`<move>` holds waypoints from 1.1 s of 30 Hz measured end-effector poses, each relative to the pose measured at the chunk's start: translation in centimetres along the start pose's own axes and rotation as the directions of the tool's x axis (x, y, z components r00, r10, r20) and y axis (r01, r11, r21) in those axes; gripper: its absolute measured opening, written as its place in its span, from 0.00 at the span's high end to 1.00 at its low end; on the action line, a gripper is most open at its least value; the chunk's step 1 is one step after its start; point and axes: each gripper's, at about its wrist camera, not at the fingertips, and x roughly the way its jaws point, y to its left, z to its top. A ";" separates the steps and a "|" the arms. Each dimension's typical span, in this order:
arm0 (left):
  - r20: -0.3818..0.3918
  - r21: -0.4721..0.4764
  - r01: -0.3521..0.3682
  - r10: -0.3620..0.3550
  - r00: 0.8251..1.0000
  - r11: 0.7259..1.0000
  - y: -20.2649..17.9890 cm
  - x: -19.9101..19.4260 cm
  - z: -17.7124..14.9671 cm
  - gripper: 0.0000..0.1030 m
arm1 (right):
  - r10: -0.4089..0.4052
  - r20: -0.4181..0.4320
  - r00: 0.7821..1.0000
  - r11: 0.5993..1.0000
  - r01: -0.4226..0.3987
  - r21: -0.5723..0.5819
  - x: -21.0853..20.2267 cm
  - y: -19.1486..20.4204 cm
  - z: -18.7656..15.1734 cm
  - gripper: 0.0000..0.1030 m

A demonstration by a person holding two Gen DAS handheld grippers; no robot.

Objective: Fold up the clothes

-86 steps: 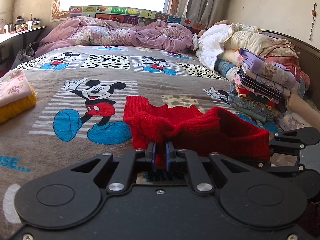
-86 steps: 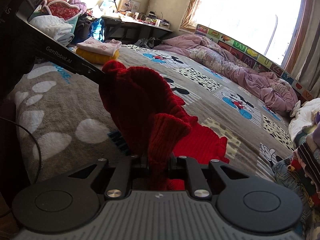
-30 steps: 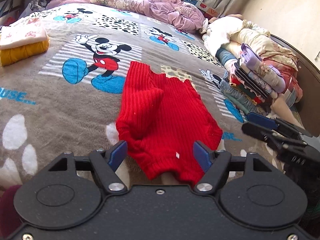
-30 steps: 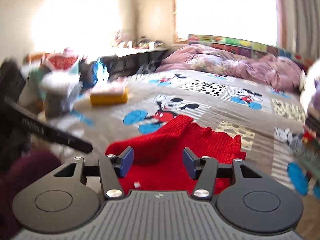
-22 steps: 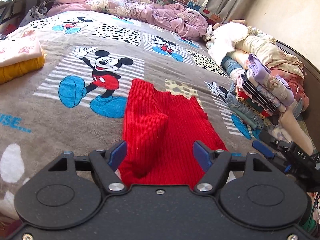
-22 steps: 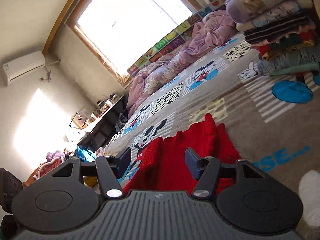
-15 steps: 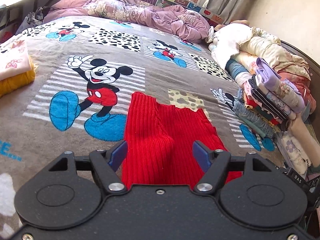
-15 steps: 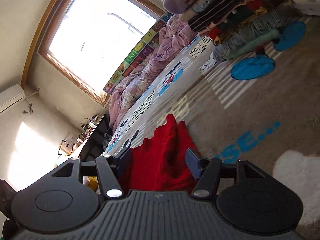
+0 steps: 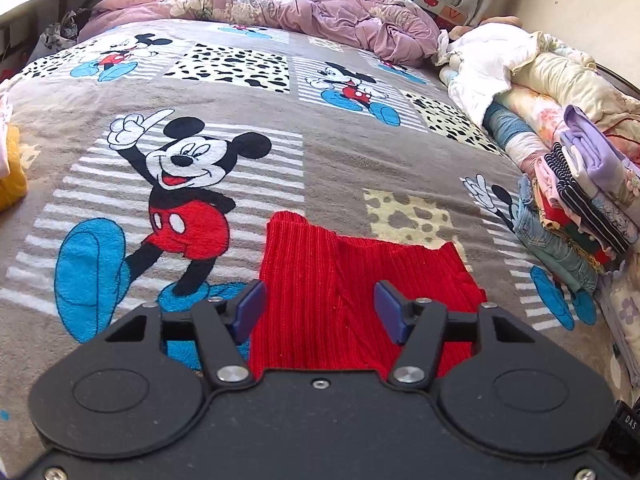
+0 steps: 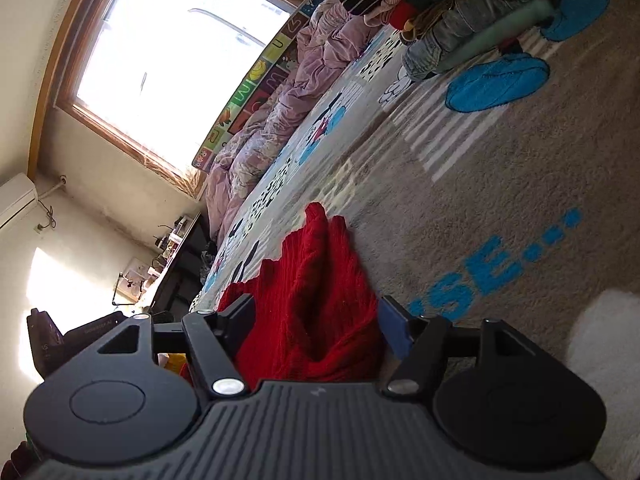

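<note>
A red ribbed sweater (image 9: 352,280) lies partly folded on the grey cartoon-mouse blanket (image 9: 340,160). My left gripper (image 9: 320,314) hovers over the sweater's near half. Its blue pads (image 9: 250,310) stand apart and its jaws are closing, with knit below the gap and nothing pinched. In the right wrist view the picture is rolled on its side. There my right gripper (image 10: 316,324) sits low by the blanket at the edge of the sweater (image 10: 312,280). Its jaws are opening, and a bunched fold lies between the fingers (image 10: 394,328) without being pressed.
A tall stack of folded clothes (image 9: 580,200) lines the bed's right side, with white and cream bedding behind it. A crumpled purple duvet (image 9: 280,4) lies across the far end under the window (image 10: 172,40). A yellow folded garment (image 9: 10,168) sits at the left edge. A cluttered desk (image 10: 176,264) stands beyond.
Both grippers have let go of the sweater, which now lies on the blanket. The left gripper moved forward over it and narrowed. The right one sank low, rolled sideways and widened.
</note>
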 end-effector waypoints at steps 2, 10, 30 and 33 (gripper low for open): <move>-0.013 -0.007 0.000 0.000 1.000 1.000 0.2 1.0 0.4 0.44 | -0.009 -0.010 1.000 1.000 0.009 0.000 0.3 -0.1 -0.1 0.33; -0.049 -0.064 -0.010 0.006 0.999 0.998 1.7 4.3 1.4 0.45 | -0.043 -0.036 0.998 0.999 0.042 -0.012 1.2 -0.3 -0.6 0.34; -0.056 -0.239 0.074 -0.090 0.994 0.968 4.3 6.3 1.8 0.86 | -0.044 -0.024 0.999 0.995 0.042 -0.088 1.8 0.4 -1.3 0.22; -0.033 -0.222 0.057 -0.066 0.997 0.973 4.2 5.1 1.6 0.90 | -0.044 -0.023 0.999 0.995 0.042 -0.092 1.8 0.5 -1.4 0.22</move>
